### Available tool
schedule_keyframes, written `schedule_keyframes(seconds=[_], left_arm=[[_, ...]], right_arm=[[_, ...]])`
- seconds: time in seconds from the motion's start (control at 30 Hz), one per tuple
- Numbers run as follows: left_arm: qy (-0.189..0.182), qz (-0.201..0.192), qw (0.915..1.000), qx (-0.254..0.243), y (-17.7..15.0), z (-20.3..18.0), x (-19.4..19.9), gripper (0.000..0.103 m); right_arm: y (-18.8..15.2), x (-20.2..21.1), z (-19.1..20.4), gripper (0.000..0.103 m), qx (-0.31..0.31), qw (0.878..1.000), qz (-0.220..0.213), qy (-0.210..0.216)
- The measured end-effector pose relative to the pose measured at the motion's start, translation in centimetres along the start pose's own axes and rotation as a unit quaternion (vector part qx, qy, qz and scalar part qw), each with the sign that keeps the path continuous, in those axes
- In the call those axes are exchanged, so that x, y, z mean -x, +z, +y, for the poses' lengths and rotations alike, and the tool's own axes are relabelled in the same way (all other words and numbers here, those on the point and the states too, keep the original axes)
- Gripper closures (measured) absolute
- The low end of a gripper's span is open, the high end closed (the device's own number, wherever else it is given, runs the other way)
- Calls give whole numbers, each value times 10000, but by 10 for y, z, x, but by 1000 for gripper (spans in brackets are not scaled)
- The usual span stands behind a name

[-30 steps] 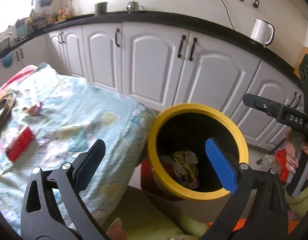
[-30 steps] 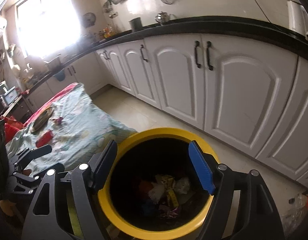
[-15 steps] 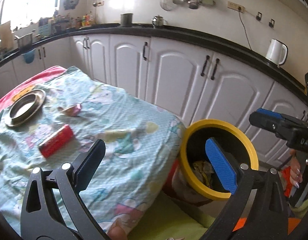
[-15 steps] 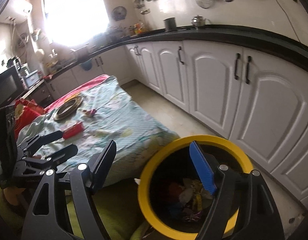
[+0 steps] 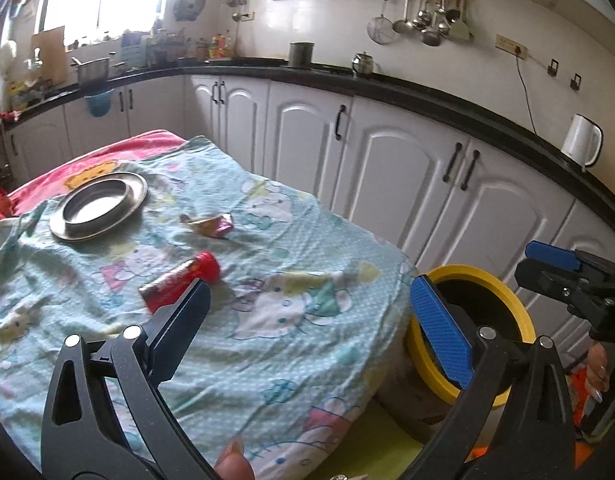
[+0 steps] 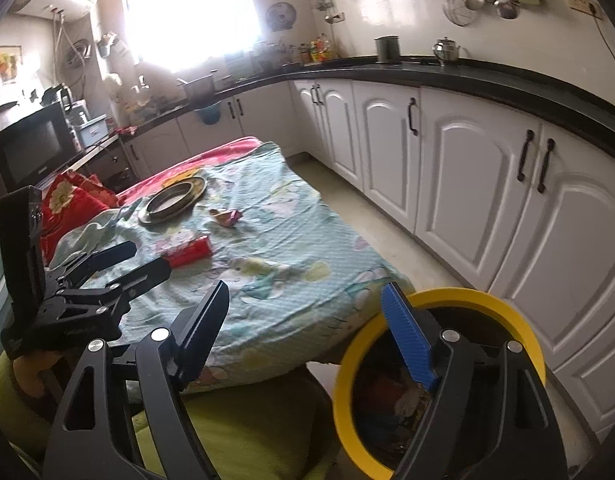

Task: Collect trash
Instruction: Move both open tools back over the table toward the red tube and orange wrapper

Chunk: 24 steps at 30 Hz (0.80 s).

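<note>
Two wrappers lie on the cloth beyond both grippers' empty, spread jaws.

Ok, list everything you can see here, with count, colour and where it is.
bin: one, yellow rim, on the floor beside the table, trash inside
red wrapper: one, red, mid-table
crumpled wrapper: one, pink and gold, right of the plate
plate: one, metal, far end of the table
tablecloth: one, pale green cartoon print, over the table
kettle: one, white, on the counter
cabinets: a row, white, under the black counter
left gripper: black, blue pad, open, empty
right gripper: black, blue pad, jaws just opening, empty
</note>
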<state>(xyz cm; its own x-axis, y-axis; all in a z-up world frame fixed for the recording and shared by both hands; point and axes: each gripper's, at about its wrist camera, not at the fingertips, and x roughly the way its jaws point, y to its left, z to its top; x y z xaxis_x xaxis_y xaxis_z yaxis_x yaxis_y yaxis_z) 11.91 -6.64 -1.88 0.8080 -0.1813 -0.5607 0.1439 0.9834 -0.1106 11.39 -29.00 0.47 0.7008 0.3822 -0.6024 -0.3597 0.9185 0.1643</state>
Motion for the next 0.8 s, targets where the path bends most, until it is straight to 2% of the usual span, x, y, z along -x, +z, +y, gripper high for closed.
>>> schedule_keyframes(seconds=[0.43, 0.8], left_arm=[[421, -104, 9982, 424, -2, 52, 4, 11], [681, 27, 9930, 964, -14, 111, -8, 11]], right_arm=[[20, -32, 43, 27, 358, 9988, 138, 309], [51, -85, 65, 27, 553, 9969, 286, 484]])
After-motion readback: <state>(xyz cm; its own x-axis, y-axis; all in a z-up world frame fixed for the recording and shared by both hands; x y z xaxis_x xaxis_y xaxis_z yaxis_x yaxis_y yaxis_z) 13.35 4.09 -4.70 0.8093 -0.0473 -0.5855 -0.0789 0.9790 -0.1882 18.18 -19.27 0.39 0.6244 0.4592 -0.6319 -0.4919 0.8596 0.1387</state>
